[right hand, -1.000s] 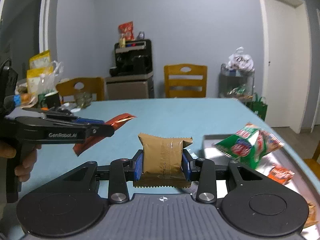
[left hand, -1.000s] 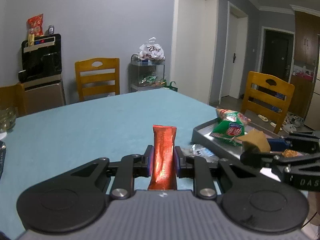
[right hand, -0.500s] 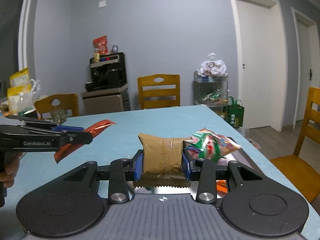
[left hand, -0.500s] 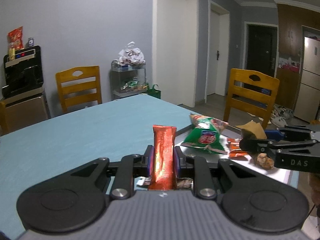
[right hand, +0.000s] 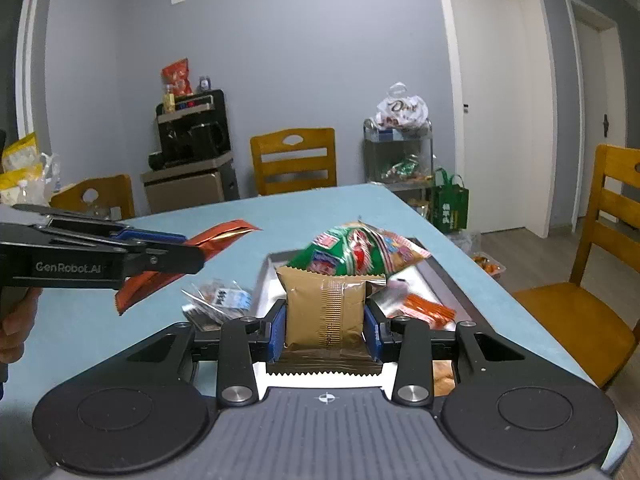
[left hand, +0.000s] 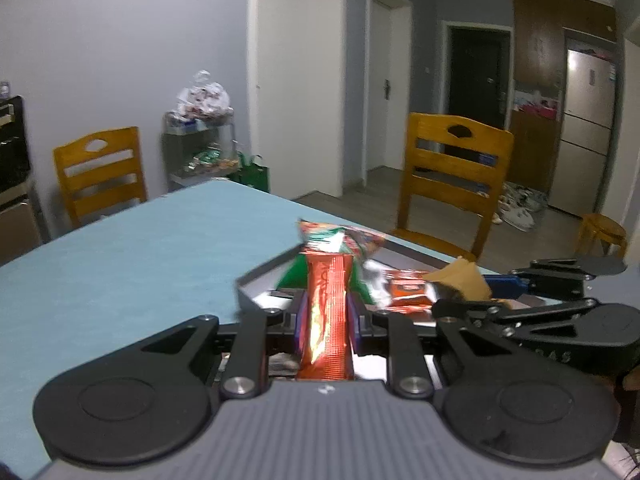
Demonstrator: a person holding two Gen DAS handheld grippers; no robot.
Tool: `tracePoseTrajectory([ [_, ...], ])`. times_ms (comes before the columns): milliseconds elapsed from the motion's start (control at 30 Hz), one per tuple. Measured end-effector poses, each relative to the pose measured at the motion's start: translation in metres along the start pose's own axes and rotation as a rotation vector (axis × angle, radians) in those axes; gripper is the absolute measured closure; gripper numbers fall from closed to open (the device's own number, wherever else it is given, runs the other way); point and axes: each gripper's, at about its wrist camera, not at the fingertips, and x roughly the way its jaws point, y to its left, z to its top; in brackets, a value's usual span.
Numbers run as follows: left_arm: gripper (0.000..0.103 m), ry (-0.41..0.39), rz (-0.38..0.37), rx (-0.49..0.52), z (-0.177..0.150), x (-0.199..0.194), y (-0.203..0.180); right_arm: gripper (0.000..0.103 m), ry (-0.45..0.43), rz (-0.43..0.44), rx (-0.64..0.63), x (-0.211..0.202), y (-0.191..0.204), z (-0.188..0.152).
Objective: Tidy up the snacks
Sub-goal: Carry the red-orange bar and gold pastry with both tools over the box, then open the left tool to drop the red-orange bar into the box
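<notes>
Low centre in the left wrist view, my left gripper (left hand: 327, 322) is clamped on the red snack bar (left hand: 326, 316), which stands upright between the blue pads. In the right wrist view my right gripper (right hand: 325, 326) is closed on the brown wrapped snack (right hand: 325, 312), also low centre. Just beyond both lies the grey tray (right hand: 448, 280) on the blue table (right hand: 280, 212), already holding the green chip bag (right hand: 352, 250) and small orange packets (right hand: 428, 308). A clear packet (right hand: 218, 300) lies on the table left of the tray. I judge both loads should go down over bare tray floor, one at a time, lowered close before opening so nothing bounces over the rim.
</notes>
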Motion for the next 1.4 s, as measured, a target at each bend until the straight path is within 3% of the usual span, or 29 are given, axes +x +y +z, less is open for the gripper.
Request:
tracePoseTrajectory([
  [233, 0.085, 0.12, -0.089, -0.047, 0.001, 0.05, -0.02, 0.063, 0.07, 0.002, -0.011, 0.005, -0.01, -0.013],
  [533, 0.085, 0.181, -0.06, -0.036, 0.003, 0.105, -0.027, 0.063, 0.154, 0.025, -0.018, 0.023, -0.012, -0.022],
  [767, 0.085, 0.18, -0.017, -0.002, 0.007, 0.144, -0.023, 0.063, 0.201, 0.052, -0.016, 0.039, -0.008, -0.021],
  [1067, 0.085, 0.191, -0.006, 0.005, 0.006, 0.164, -0.022, 0.063, 0.255, 0.051, 0.007, 0.055, -0.007, -0.013],
  [1400, 0.085, 0.174, -0.047, 0.003, 0.002, 0.152, -0.017, 0.063, 0.254, 0.035, -0.002, 0.06, -0.003, -0.011],
])
